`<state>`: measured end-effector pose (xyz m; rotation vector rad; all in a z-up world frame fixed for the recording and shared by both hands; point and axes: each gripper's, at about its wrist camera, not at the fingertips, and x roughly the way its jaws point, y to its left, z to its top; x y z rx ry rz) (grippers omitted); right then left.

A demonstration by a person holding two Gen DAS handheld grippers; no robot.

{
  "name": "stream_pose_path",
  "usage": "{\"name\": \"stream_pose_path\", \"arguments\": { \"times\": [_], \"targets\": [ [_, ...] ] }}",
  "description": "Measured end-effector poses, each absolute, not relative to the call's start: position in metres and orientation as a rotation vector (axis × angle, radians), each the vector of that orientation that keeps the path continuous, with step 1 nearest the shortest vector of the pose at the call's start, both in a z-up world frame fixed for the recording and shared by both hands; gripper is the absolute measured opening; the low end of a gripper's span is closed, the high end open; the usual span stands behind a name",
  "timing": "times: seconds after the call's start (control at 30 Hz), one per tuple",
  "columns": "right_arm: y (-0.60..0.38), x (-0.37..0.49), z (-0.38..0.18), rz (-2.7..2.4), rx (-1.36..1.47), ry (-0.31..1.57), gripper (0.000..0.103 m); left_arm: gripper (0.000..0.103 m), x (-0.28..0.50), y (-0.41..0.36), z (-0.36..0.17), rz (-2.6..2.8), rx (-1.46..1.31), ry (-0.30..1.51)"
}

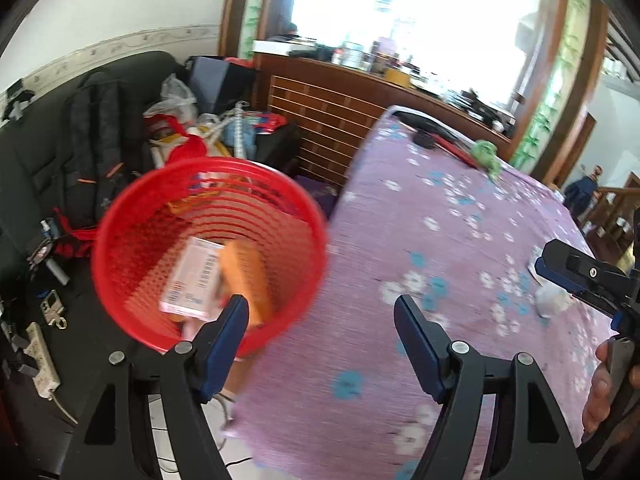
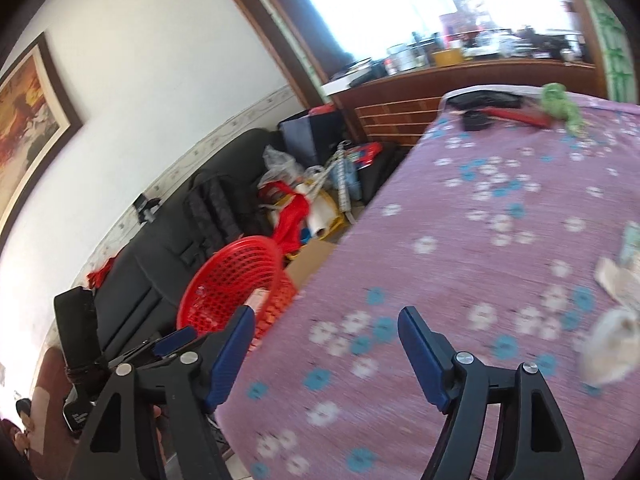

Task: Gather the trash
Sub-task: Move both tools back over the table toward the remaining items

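Left hand-held gripper [image 1: 320,312]: its two blue fingers stand wide apart, with nothing between them; it hangs over the edge of the worktop, by the bin
Right hand-held gripper [image 2: 326,322]: wide open too, and it holds nothing; it hangs over the cloth
Bin [image 1: 120,248]: a red basket with holes in its wall, down beside the worktop, on the left
In the bin: a white box [image 1: 192,276] with a bar code and an orange box [image 1: 246,276], leaning side by side and touching
Worktop [image 1: 460,248]: covered by a purple cloth with white and blue flowers
Trash on the cloth: white crumpled paper [image 2: 612,344] lies near the right edge of the right view, well apart from the open fingers; it is blurry
Far end of the cloth: a green thing [image 2: 560,104] and a red stick [image 2: 516,114] lie there, too blurred to tell more
Sofa [image 1: 36,152]: black, behind the bin, with a black backpack [image 1: 100,120] and a pile of bags on it
Picture [image 2: 28,120]: hangs on the white wall, in a dark frame
Person: fingers [image 1: 600,396] show at the right edge of the left view, under the other gripper
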<state>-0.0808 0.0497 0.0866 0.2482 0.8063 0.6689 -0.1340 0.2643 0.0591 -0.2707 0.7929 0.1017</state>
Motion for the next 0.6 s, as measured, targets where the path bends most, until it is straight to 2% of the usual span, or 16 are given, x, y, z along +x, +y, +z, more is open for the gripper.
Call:
{"name": "stream_pose_path", "arguments": {
  "times": [0.6],
  "targets": [
    [-0.188, -0.113, 0.080, 0.239, 0.363, 0.752, 0.078, 0.076, -0.093, 0.098, 0.066, -0.211, -0.102, 0.840]
  ]
}}
